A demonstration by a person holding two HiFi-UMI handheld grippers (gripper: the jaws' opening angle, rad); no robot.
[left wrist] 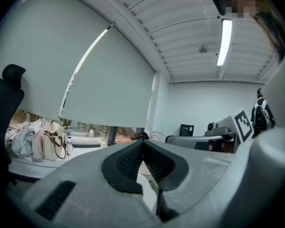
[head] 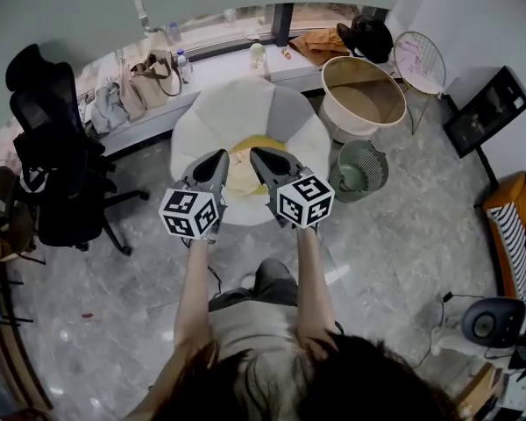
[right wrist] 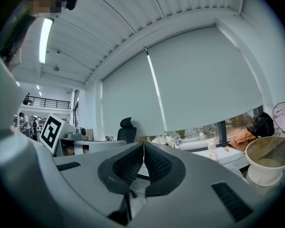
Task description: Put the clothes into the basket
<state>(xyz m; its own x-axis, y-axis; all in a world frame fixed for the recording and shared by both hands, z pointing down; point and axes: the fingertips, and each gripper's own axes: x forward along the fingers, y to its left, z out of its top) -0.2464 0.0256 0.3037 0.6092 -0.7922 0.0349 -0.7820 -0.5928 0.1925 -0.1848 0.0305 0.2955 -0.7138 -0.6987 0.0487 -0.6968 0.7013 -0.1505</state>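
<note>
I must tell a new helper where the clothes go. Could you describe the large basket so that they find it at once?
Look along the window ledge to its right end. On the floor there, right of the white chair, stands the basket. It is a wide, cream, open-topped round tub, far larger and paler than the small green mesh bin beside it.

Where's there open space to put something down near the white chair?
Bare floor lies between the white chair and the black office chair, and again this side of the green wire bin. The big round basket looks empty. The window ledge is crowded with bags, and clothes cover the chair's seat.
</note>
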